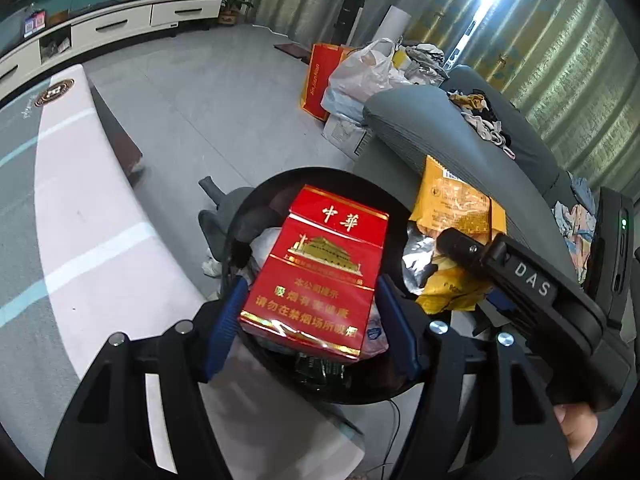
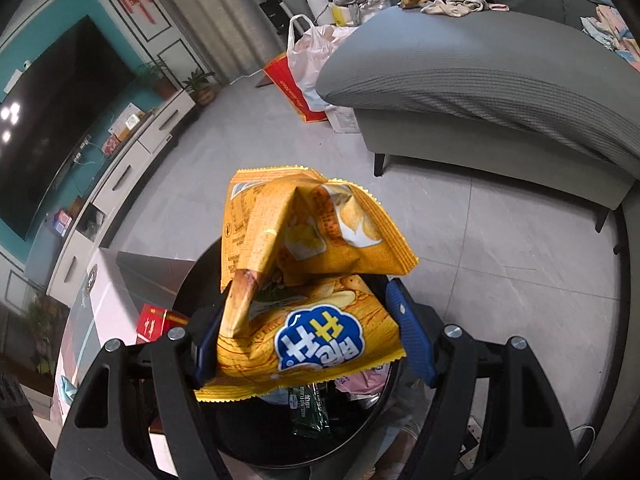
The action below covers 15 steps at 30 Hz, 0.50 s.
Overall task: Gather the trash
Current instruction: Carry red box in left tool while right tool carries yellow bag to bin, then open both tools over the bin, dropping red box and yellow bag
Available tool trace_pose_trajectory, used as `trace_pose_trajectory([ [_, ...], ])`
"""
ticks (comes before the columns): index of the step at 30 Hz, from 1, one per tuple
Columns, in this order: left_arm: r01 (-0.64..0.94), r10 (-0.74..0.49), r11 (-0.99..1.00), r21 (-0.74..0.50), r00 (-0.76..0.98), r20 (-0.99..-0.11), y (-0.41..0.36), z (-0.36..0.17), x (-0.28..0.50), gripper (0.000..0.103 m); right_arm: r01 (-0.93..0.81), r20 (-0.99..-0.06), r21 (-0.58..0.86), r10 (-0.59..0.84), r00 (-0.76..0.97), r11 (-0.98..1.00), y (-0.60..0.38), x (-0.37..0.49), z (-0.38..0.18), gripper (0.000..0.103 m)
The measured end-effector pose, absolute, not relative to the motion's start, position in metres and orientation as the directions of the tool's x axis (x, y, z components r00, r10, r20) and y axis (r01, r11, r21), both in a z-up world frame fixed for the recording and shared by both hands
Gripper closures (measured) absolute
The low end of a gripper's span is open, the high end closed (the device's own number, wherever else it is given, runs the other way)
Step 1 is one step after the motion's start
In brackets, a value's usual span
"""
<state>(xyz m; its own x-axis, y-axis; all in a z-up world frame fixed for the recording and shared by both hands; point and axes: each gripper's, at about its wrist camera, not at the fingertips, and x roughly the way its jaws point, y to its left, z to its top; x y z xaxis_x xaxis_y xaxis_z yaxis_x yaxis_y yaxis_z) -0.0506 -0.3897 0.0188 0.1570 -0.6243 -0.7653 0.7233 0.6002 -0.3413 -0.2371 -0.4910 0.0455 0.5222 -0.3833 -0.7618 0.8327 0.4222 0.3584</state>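
Observation:
My left gripper is shut on a red cigarette pack and holds it over the round black bin. My right gripper is shut on a crumpled yellow chip bag, also above the bin. In the left wrist view the right gripper and its chip bag show at the right. The red pack shows at the left in the right wrist view. The bin holds wrappers, among them a green packet.
A pale low table stands left of the bin. A grey sofa with clothes lies to the right. A red paper bag and a white plastic bag sit on the floor by the sofa. A TV cabinet lines the far wall.

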Motion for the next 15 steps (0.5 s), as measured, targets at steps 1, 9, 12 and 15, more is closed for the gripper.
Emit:
trace_pose_trajectory([
  [1, 0.723, -0.626, 0.597, -0.348, 0.148, -0.765, -0.391, 0.018, -0.05, 0.037, 0.833, -0.763, 0.358, -0.382, 0.522, 0.421, -0.494, -0.236, 0.046, 0.03],
  [9, 0.717, -0.627, 0.598, -0.357, 0.14, -0.767, -0.399, 0.016, -0.05, 0.018, 0.846, -0.784, 0.324, -0.38, 0.491, 0.424, -0.494, -0.232, 0.047, 0.019],
  [12, 0.724, -0.626, 0.607, -0.328, 0.18, -0.759, -0.39, 0.027, -0.05, 0.013, 0.841, -0.77, 0.334, -0.391, 0.504, 0.427, -0.492, -0.234, 0.052, 0.014],
  [15, 0.711, -0.627, 0.633, -0.305, 0.24, -0.741, -0.366, 0.043, -0.045, 0.008, 0.823, -0.755, 0.355, -0.383, 0.532, 0.444, -0.487, -0.23, 0.056, 0.008],
])
